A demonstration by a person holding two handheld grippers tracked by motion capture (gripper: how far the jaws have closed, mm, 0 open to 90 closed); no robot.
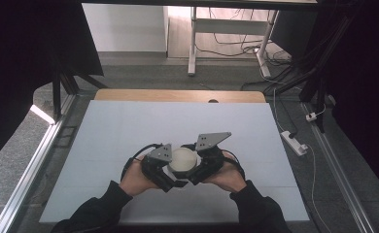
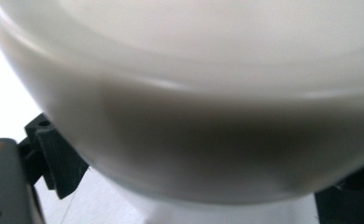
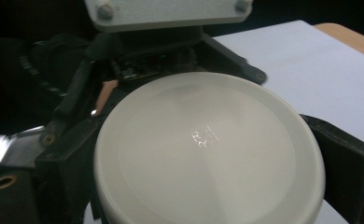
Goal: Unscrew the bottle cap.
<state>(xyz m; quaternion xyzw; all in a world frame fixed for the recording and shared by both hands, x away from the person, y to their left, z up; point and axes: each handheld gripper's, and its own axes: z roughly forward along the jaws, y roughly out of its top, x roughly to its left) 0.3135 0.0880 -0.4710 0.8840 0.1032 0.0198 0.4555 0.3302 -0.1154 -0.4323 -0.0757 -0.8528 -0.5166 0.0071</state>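
Clearly the round white lidded container sits between the two grippers, near the front edge of the desk and roughly midway between its left and right edges.

On its left, the left gripper comes in low from the person's left hand. In the left gripper view the container's curved side wall looms right up against the camera, with a black jaw showing at each lower corner, so the jaws stand spread around the body. Whether they actually press on it, I cannot tell.

At the middle, the container stands upright: its axis runs straight up from the desk, and its flat cream lid faces the ceiling. It has no long side to line up with.

On the right, the right gripper, held by the right hand, closes in from the opposite flank. The right gripper view shows a dark jaw on either side of the lid's rim, hugging it closely; a firm clamp looks likely but isn't certain.

Both grippers are equally near, so any twist would probably pit one against the other.
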